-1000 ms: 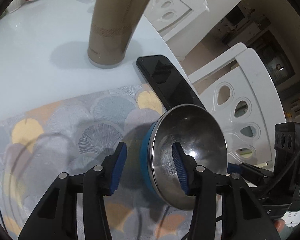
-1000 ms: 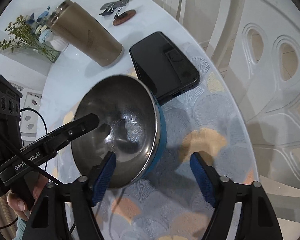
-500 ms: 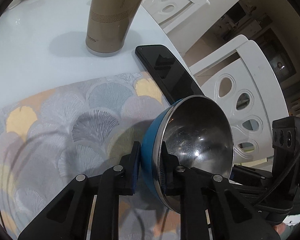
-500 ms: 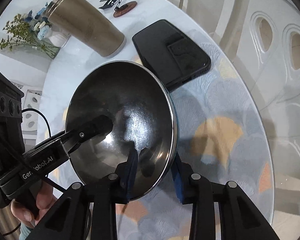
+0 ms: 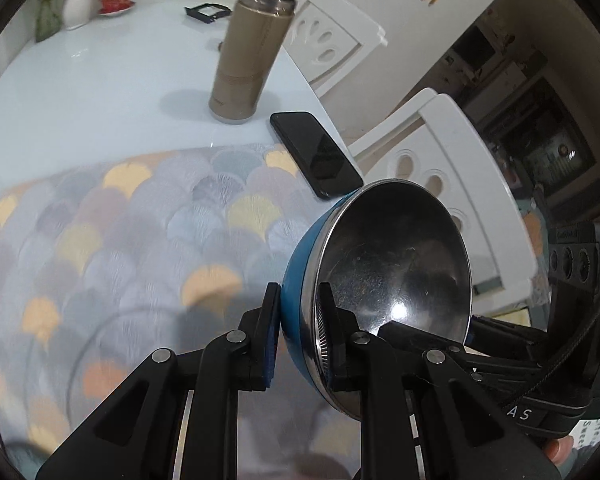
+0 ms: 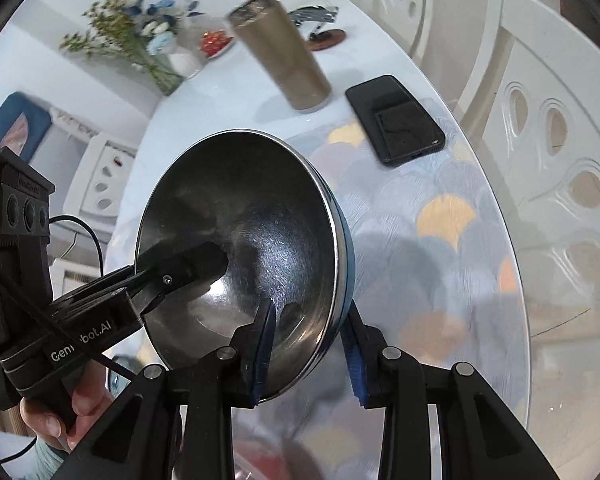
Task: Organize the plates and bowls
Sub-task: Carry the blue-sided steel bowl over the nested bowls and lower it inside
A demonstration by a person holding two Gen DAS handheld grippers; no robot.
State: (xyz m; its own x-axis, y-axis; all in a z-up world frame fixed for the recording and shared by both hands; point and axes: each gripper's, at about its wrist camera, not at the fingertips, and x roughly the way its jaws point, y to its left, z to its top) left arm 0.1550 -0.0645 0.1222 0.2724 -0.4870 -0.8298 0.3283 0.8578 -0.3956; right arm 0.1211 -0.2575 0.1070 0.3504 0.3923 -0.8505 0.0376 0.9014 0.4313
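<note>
A steel bowl with a blue outside (image 5: 396, 280) is held tilted in the air above the patterned placemat (image 5: 120, 232). My left gripper (image 5: 298, 336) is shut on its rim, one finger inside and one on the blue outside. My right gripper (image 6: 310, 344) is shut on the opposite rim of the same bowl (image 6: 260, 248), with the rim between its blue pads. The left gripper's finger (image 6: 180, 268) shows inside the bowl in the right wrist view. No plates are in view.
A tan tumbler (image 5: 252, 52) stands on the white table (image 5: 80, 92) behind the mat. A black phone (image 5: 316, 154) lies at the mat's far right corner. White chairs (image 5: 452, 152) stand beyond the table edge. A flower vase (image 6: 180, 60) and a red dish (image 6: 216, 42) sit far back.
Both grippers closed on the bowl's rim and lifted it up off the mat; the table now looks farther below and the bowl is tilted more upright.
</note>
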